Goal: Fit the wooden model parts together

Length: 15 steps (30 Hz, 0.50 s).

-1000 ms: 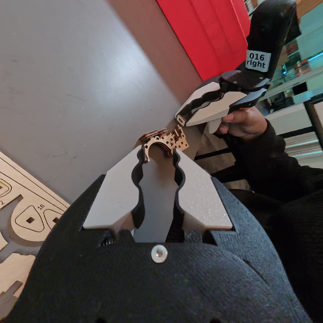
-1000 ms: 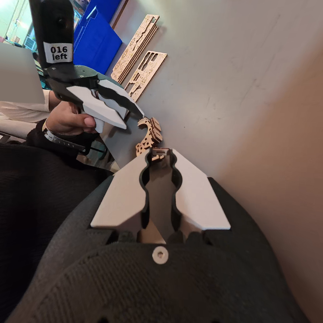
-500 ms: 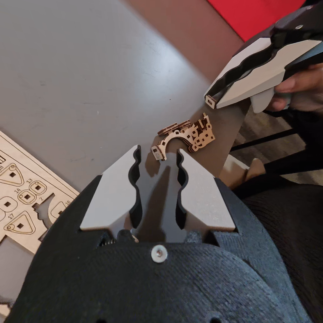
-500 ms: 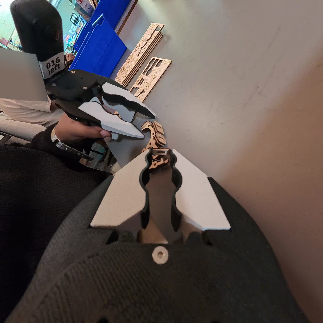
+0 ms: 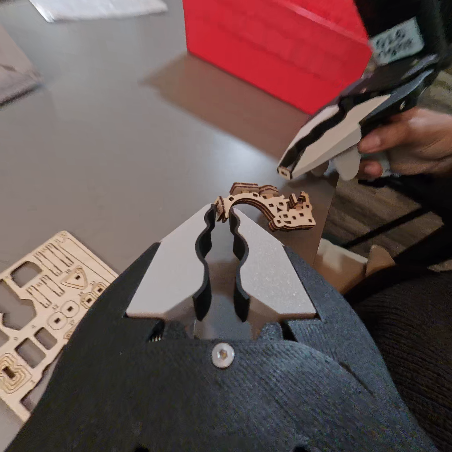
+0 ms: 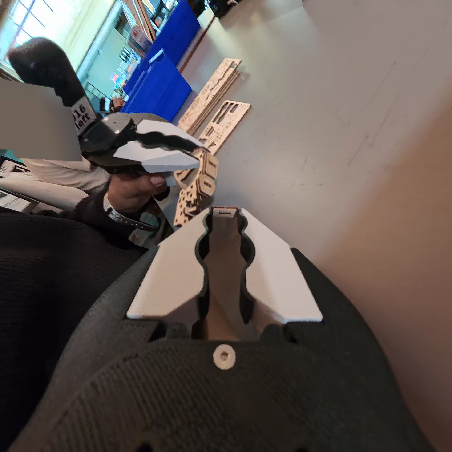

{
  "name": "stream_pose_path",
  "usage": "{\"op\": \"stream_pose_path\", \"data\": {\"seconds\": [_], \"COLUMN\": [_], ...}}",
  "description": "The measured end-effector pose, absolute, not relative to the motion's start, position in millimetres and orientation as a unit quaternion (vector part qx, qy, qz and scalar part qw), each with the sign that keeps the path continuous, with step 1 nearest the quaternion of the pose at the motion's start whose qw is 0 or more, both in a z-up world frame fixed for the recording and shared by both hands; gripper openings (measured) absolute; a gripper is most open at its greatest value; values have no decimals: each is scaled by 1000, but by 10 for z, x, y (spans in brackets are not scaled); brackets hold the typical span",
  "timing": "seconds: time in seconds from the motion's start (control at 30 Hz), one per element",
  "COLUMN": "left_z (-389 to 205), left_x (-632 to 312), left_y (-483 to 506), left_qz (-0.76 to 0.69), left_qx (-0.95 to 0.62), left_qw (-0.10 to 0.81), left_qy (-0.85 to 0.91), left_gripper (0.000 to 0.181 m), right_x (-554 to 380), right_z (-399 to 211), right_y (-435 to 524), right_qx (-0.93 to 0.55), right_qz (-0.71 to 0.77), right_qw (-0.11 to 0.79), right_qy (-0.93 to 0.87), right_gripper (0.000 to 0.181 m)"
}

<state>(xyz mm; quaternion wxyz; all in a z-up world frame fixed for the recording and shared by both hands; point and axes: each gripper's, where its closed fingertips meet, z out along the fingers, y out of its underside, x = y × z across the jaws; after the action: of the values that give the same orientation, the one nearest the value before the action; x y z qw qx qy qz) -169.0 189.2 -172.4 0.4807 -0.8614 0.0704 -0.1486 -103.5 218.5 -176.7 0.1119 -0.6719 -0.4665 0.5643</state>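
Half a second ago the left gripper (image 5: 223,212) stood with its fingers parted just short of the curved wooden assembly (image 5: 266,209) lying on the table; now its tips have closed narrowly on the assembly's near end, and the piece is lifted clear of the grey table (image 5: 102,127), arching away to the right of the fingertips. From the right wrist view the same assembly (image 6: 195,188) hangs from the left gripper (image 6: 199,156), its layered, slotted body drooping toward the right gripper (image 6: 224,211). That right gripper pinches a small flat wooden part (image 6: 224,210) at its very tips, with the fingers set narrowly around it; in the left wrist view the part shows as a little square end (image 5: 284,171) poking from the right gripper (image 5: 287,171), above and to the right of the assembly and apart from it. Motion blur softens this upper corner, so the gap between part and assembly looks small but cannot be judged exactly. A punched-out wooden sheet (image 5: 41,305) lies on the table at the left, a red box (image 5: 269,49) stands behind, and farther wooden sheets (image 6: 220,117) lie beside blue boxes (image 6: 159,93).
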Motion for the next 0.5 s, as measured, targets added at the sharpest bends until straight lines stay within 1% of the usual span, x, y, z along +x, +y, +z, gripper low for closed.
{"op": "stream_pose_path", "data": {"seconds": [0.03, 0.17, 0.33, 0.43, 0.5], "left_z": [-1640, -1439, -1383, -1377, -1391], "left_x": [-1716, -1886, -2016, -2033, -2033], "left_y": [1896, 1884, 1875, 1875, 1876], "left_qz": [-147, -108, -86, -86, -82], "left_qx": [-850, -826, -819, -819, -821], "left_qw": [501, 550, 564, 566, 563], "left_qy": [70, 64, 50, 45, 46], "left_gripper": [9, 9, 9, 9, 9], "right_x": [-1039, -1042, -1020, -1076, -1140], "right_z": [-1729, -1455, -1053, -1044, -1224], "right_y": [2184, 2178, 2055, 1875, 1850], "right_qx": [-668, -634, -553, -543, -582], "right_qz": [576, 653, 757, 759, 712], "right_qw": [110, 91, 50, 30, 53], "right_qy": [-459, -403, -344, -358, -389], "right_gripper": [19, 19, 18, 19, 19]}}
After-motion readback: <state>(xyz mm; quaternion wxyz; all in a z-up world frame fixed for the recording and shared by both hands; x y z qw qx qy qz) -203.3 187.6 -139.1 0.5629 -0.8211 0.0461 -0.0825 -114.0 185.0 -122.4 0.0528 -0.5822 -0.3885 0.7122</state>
